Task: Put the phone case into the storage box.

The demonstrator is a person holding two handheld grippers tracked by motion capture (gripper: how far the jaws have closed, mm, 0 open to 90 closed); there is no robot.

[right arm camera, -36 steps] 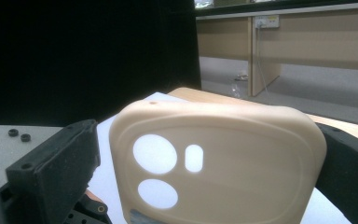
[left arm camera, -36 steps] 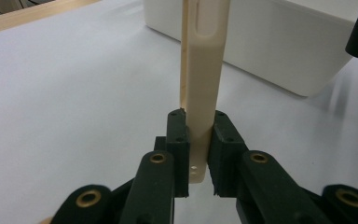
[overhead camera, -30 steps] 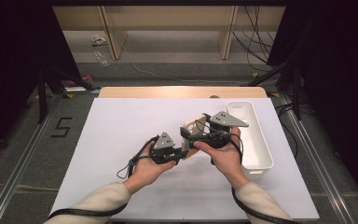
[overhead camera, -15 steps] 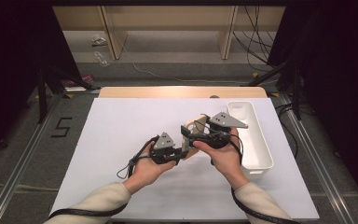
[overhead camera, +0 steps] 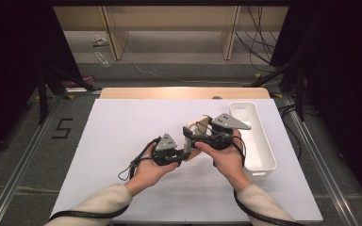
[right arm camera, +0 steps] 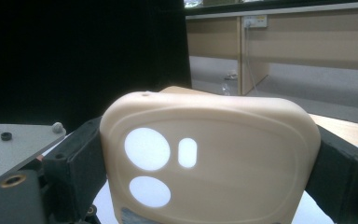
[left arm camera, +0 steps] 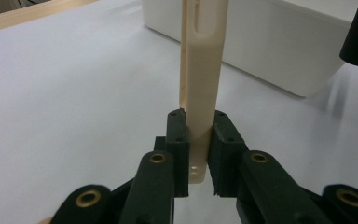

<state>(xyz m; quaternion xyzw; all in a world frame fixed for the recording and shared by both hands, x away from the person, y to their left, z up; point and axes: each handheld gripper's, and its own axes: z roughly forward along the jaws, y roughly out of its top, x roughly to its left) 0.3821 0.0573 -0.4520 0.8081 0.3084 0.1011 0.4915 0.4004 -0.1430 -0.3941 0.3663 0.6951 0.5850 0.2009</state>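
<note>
My left gripper (left arm camera: pixel 199 154) had its jaws nearly together, clamped on the thin lower edge of a cream phone case (left arm camera: pixel 200 88) that rose upright through the middle of that gripper's view. In the high view the left gripper (overhead camera: pixel 183 155) sat just below the frame's centre, in my left hand (overhead camera: pixel 153 169).

My right gripper (right arm camera: pixel 205 172) had just been closing its jaws; they stood wide, and its pads pressed on the two short ends of the same phone case (right arm camera: pixel 209 158), which spread across the lower half of the right gripper view with three camera cut-outs at its left. In the high view the right gripper (overhead camera: pixel 191 134) lay right of centre in my right hand (overhead camera: pixel 226 157), with the phone case (overhead camera: pixel 200 127) held between the two tools above the white table top (overhead camera: pixel 122 132).

A white plastic bin (overhead camera: pixel 259 141) stood just right of my right hand in the high view and filled the upper right of the left gripper view (left arm camera: pixel 279 42); nothing lay between it and the case. A wooden strip (overhead camera: pixel 184 92) ran along the table's far edge. Beyond it, at the top of the frame, were a grey floor with cables (overhead camera: pixel 259 28) and a wooden shelf frame (overhead camera: pixel 115 33).
</note>
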